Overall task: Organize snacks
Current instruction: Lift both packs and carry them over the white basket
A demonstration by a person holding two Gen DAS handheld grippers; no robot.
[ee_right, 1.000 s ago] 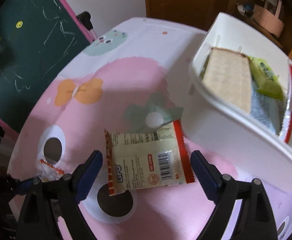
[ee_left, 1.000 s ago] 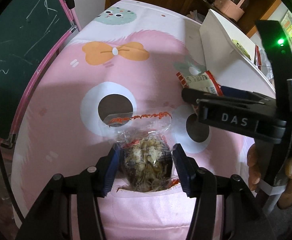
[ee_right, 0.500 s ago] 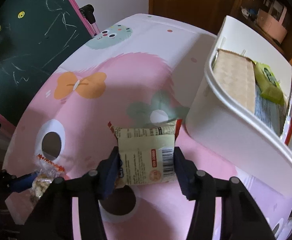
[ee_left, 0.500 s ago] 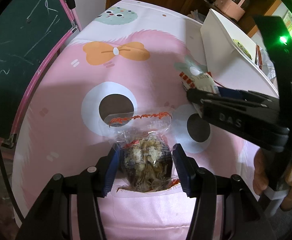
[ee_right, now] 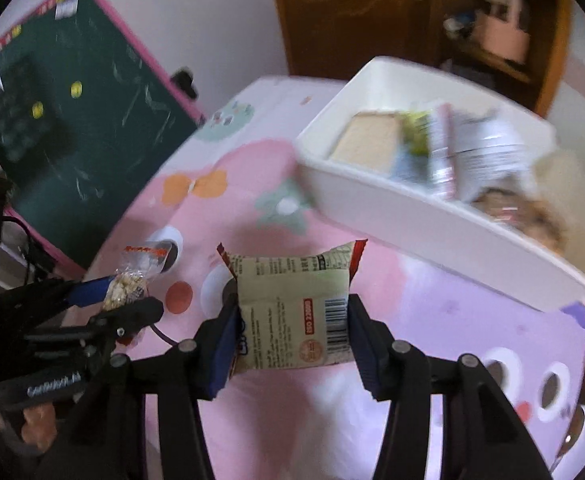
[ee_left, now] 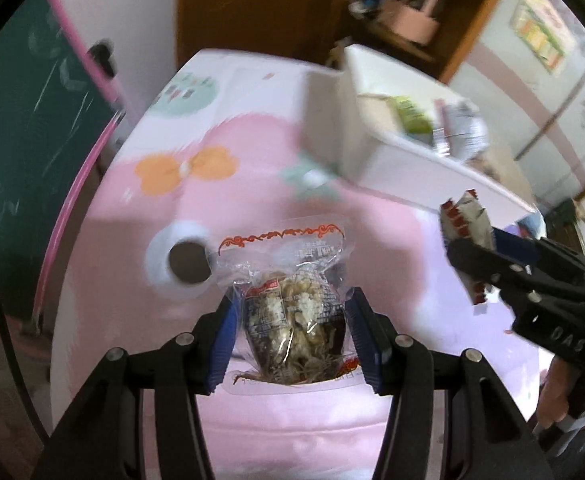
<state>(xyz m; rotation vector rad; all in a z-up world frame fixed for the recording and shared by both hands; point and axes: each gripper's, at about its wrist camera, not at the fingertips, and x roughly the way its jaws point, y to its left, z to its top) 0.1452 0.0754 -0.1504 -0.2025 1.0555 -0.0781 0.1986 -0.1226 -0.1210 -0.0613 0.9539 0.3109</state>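
Note:
My left gripper is shut on a clear snack bag with brownish pieces inside and a red-printed top edge; it is held above the pink table cover. The bag also shows in the right wrist view. My right gripper is shut on a beige snack packet with red ends and a barcode, lifted off the table. That packet shows in the left wrist view. A white bin with several snack packs stands at the back right, beyond both grippers.
A green chalkboard with a pink frame stands left of the table. A brown door and shelves are behind the bin. The table cover has printed eyes, a bow and dots.
Both grippers have risen off the table with their snacks and tilted up toward the white bin. The right gripper went from open around the beige packet to shut on it.

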